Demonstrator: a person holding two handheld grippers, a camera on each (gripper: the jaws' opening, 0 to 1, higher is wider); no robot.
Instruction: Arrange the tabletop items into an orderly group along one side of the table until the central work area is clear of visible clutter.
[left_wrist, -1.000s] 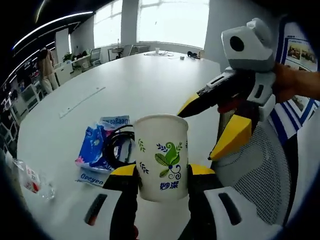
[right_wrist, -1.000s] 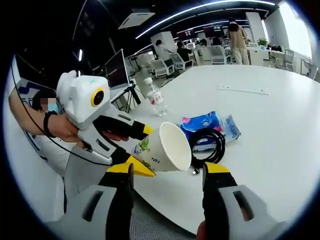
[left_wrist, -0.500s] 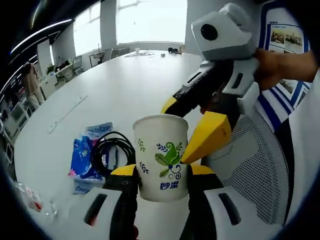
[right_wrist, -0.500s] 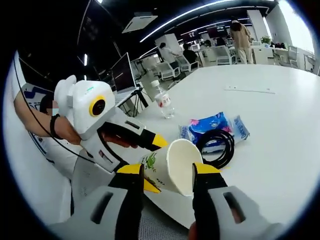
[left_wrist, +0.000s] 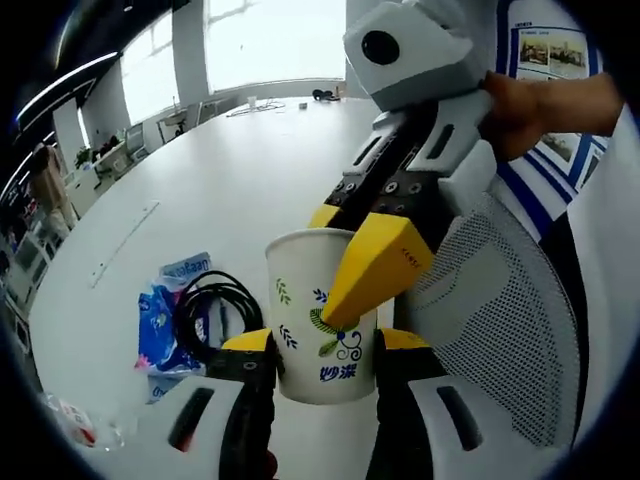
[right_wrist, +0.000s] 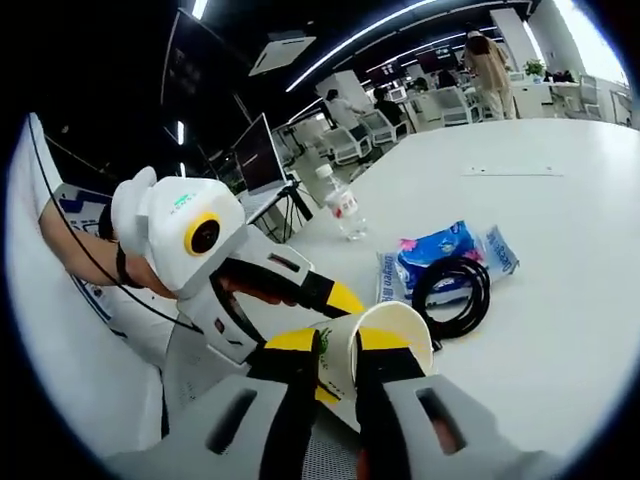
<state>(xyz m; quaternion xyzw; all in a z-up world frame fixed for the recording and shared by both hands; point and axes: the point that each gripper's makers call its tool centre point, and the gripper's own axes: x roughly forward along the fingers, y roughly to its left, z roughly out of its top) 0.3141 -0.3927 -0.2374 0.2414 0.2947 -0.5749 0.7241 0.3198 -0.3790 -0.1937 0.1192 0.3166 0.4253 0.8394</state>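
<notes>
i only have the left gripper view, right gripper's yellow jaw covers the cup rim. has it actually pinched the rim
Observer: Yes. In the right gripper view the right gripper has its jaws closed on the paper cup's rim wall.
Operator: anything on the table i can't see
Observer: A water bottle stands upright near the table edge, beyond the blue packets.
Operator: cable clear of the cup
Observer: The black cable lies coiled close beside the cup; I cannot tell if they touch.

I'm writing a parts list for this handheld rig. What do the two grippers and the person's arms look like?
Both grippers have black jaws tipped with yellow pads and grey-white housings. The right gripper has rows of small screws near its yellow tip. The left gripper carries a rounded white body with a yellow ring, and a thin black cable runs past the arm. The hand behind it wears a dark wristband.
</notes>
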